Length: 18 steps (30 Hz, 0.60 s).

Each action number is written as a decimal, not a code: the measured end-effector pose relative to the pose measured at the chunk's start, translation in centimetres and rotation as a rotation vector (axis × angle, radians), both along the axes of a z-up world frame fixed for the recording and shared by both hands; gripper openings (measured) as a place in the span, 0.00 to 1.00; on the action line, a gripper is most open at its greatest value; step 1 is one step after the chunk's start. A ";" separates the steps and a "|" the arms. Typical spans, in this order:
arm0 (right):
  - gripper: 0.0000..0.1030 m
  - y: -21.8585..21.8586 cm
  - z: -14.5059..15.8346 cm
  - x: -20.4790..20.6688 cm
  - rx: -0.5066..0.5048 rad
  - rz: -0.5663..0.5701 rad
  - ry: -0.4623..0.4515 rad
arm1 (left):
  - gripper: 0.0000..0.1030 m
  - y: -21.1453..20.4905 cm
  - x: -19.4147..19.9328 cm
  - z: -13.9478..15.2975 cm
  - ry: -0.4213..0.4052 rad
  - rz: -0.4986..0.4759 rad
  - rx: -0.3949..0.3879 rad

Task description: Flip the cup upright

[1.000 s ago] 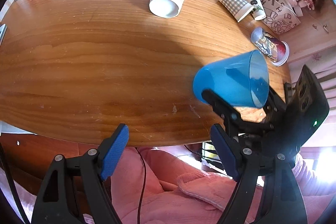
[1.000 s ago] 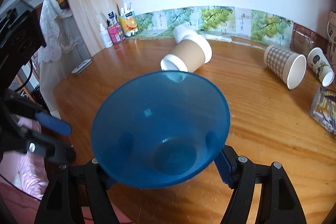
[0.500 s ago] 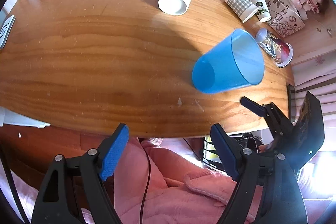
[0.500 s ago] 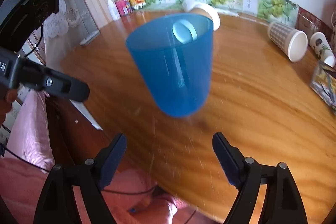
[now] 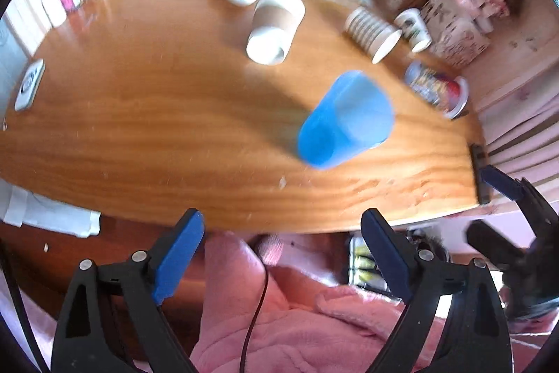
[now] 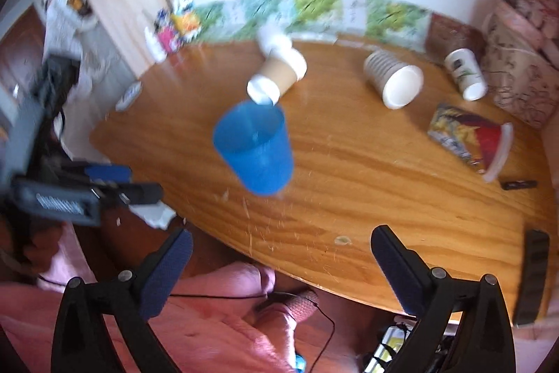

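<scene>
A blue plastic cup (image 5: 344,121) stands upright on the wooden table (image 5: 157,114), mouth up; it also shows in the right wrist view (image 6: 255,147). My left gripper (image 5: 283,254) is open and empty, back over the table's near edge above a pink lap. My right gripper (image 6: 279,268) is open and empty, also back past the near edge. Neither touches the cup. The right gripper also shows at the right edge of the left wrist view (image 5: 517,208).
Several cups lie on their sides at the back: a brown-sleeved paper cup (image 6: 279,76), a checked cup (image 6: 393,81), a small white cup (image 6: 466,74) and a printed cup (image 6: 471,138). A remote (image 6: 532,271) lies near the right edge. Bottles (image 6: 174,30) stand back left.
The right gripper let go of the blue cup, which now stands on the table. Both grippers pulled back toward the near edge. The views are blurred by motion.
</scene>
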State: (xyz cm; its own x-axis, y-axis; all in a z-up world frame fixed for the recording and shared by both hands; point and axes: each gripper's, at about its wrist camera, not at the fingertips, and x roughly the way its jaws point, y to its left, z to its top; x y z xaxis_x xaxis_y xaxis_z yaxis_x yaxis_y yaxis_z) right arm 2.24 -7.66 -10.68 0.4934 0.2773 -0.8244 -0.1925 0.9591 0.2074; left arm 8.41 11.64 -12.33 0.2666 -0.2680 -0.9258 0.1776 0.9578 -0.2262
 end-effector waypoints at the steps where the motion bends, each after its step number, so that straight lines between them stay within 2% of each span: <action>1: 0.99 -0.2 1.2 -0.1 0.033 -0.017 -0.008 | 0.91 -0.1 -0.1 0.7 -0.028 0.009 -0.005; 9: 0.99 -0.1 6.0 -1.2 0.069 -0.127 -0.110 | 0.92 -1.3 -0.6 5.9 -0.260 0.024 0.053; 11: 0.99 0.3 6.8 -1.4 0.051 -0.132 -0.133 | 0.98 -1.3 -0.8 7.2 -0.305 0.049 0.032; 14: 0.99 0.7 7.4 -2.0 0.007 -0.137 -0.175 | 0.99 -1.2 -1.4 9.1 -0.392 0.088 0.008; 18: 0.99 0.7 8.1 -2.9 0.001 -0.187 -0.220 | 0.99 -1.5 -2.6 11.2 -0.529 0.111 0.006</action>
State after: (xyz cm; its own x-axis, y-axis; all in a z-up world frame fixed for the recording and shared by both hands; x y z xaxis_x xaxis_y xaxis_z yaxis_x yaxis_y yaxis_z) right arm -0.63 -7.01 -2.60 0.7032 0.1650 -0.6916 -0.0527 0.9821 0.1808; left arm 5.82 10.19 -1.15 0.7234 -0.2074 -0.6585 0.1639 0.9781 -0.1280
